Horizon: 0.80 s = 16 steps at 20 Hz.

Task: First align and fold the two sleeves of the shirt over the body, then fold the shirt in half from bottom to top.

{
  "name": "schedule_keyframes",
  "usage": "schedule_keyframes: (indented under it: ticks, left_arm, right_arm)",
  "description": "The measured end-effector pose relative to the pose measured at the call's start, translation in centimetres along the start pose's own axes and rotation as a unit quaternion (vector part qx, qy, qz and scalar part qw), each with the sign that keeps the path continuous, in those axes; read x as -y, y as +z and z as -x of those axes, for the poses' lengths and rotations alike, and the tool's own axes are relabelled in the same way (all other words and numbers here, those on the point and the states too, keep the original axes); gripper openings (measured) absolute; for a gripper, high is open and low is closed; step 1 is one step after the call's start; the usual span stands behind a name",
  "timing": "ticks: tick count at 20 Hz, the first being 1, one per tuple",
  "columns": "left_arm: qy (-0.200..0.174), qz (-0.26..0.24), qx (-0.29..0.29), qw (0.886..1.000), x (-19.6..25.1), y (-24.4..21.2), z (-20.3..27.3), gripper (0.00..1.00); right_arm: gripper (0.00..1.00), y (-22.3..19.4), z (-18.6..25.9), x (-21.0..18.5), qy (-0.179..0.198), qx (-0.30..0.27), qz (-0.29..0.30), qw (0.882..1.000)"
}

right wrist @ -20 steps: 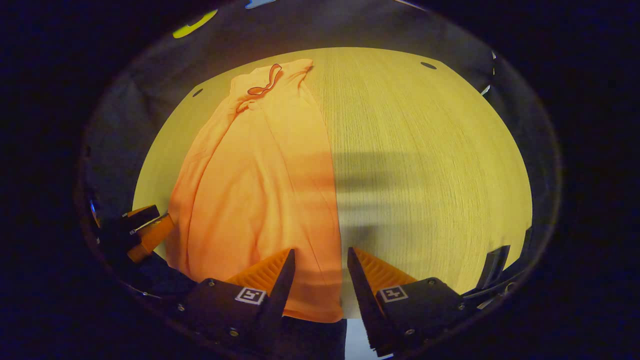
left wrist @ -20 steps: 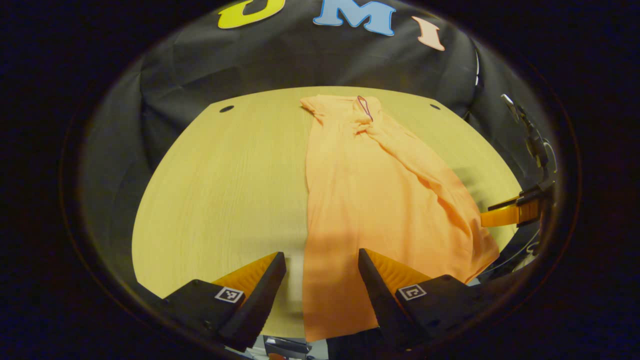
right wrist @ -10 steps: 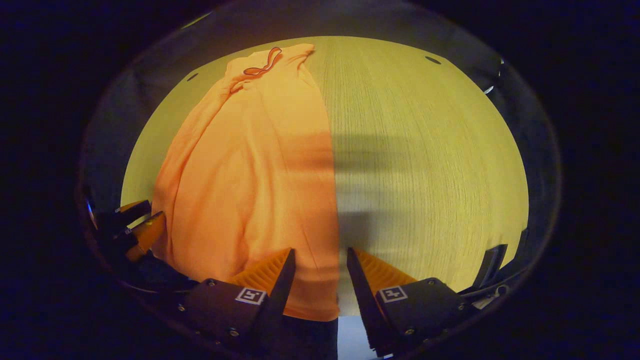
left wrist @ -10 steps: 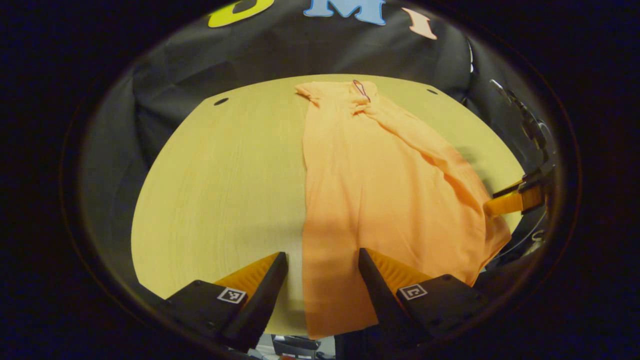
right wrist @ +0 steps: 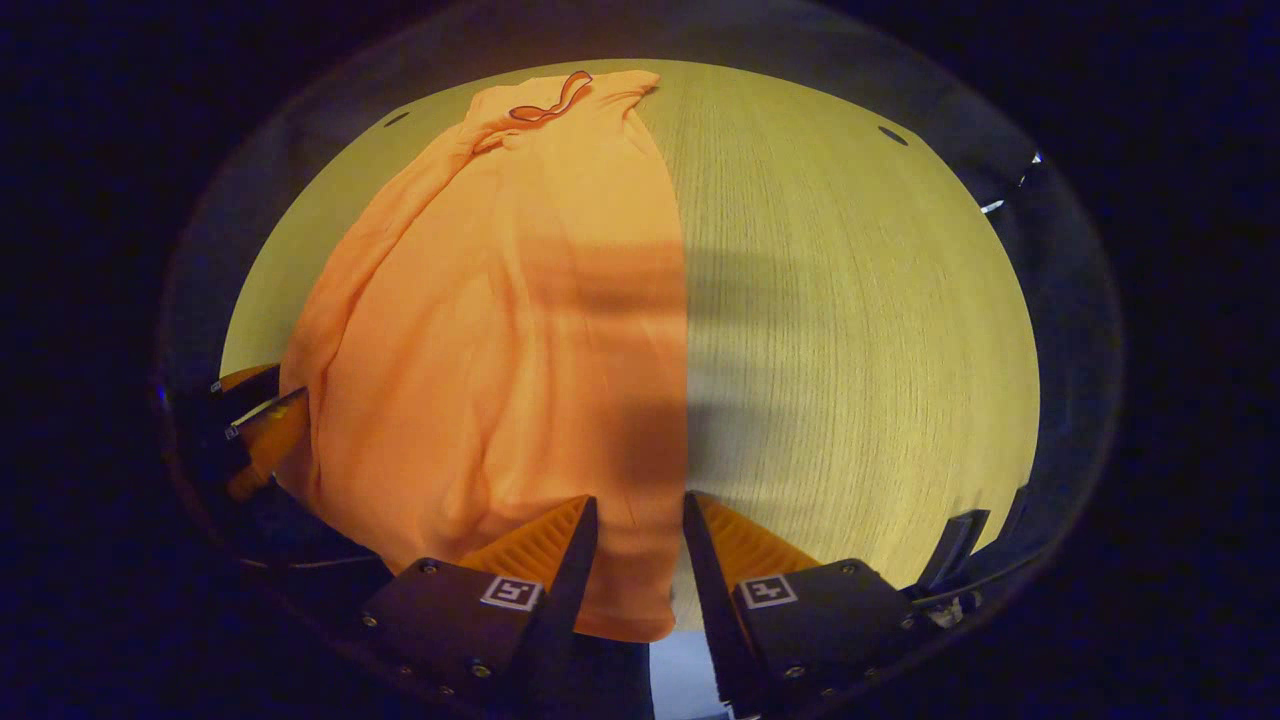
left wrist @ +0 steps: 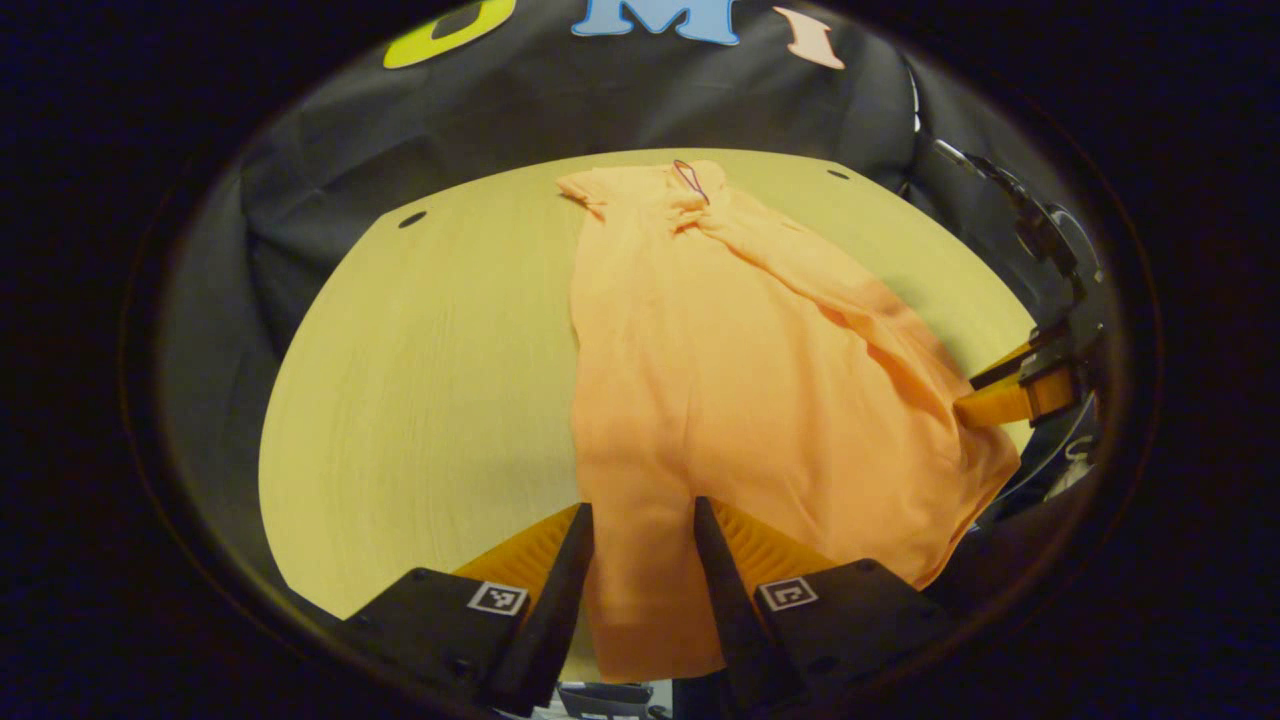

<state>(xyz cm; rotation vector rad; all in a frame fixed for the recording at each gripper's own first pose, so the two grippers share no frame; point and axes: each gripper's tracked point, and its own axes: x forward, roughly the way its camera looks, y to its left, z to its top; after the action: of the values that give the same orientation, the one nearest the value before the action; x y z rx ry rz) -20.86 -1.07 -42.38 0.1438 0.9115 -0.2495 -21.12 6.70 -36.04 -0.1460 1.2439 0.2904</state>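
Left gripper (left wrist: 640, 520) fingers apart, straddling the near left hem corner of the orange shirt (left wrist: 740, 370). Right gripper (right wrist: 635, 515) fingers likewise parted over the right hem corner. Lying lengthwise on the wooden surface (right wrist: 860, 330), collar at the far edge.

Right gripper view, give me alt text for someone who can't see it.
An orange shirt, already folded into a long narrow strip, lies on a pale wooden table with its collar at the far end. The right gripper straddles the shirt's near right hem corner, jaws still apart. The left gripper sits at the shirt's opposite corner.
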Motion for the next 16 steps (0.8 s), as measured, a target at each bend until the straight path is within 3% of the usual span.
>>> schedule_keyframes:
  ticks: [1,2,3,4,6,8,9,16]
  left_arm:
    - [-0.005,-0.005,-0.001,1.000,0.27,0.03,0.05,0.65]
    - [-0.008,-0.009,0.000,1.000,0.43,0.32,-0.04,0.51]
    - [-0.008,-0.012,0.000,1.000,0.48,0.30,-0.21,0.48]
    - [-0.007,-0.013,0.000,1.000,0.41,0.38,-0.23,0.32]
    - [-0.004,-0.017,-0.001,1.000,0.31,0.48,-0.33,0.14]
    - [0.000,-0.021,-0.003,1.000,0.41,0.45,-0.32,0.13]
    - [0.000,-0.023,-0.001,1.000,0.40,0.63,-0.34,0.06]
    - [-0.001,-0.016,-0.004,1.000,0.22,0.63,-0.39,0.06]
  right_arm:
    - [0.47,-0.12,-0.05,0.01,0.000,0.000,-0.002,1.000]
    - [0.30,-0.01,-0.09,0.10,0.000,0.001,-0.005,1.000]
    - [0.19,0.02,-0.15,0.06,0.002,0.001,-0.008,1.000]
    - [0.05,0.09,-0.17,0.03,0.004,0.000,-0.008,1.000]
    - [0.05,0.13,-0.14,0.03,0.005,-0.001,-0.008,1.000]
    - [0.05,0.13,-0.21,0.03,0.007,0.000,-0.009,1.000]
    - [0.05,0.07,-0.15,0.06,0.009,-0.001,-0.009,1.000]
    - [0.05,0.23,-0.22,0.04,0.014,0.001,-0.011,1.000]
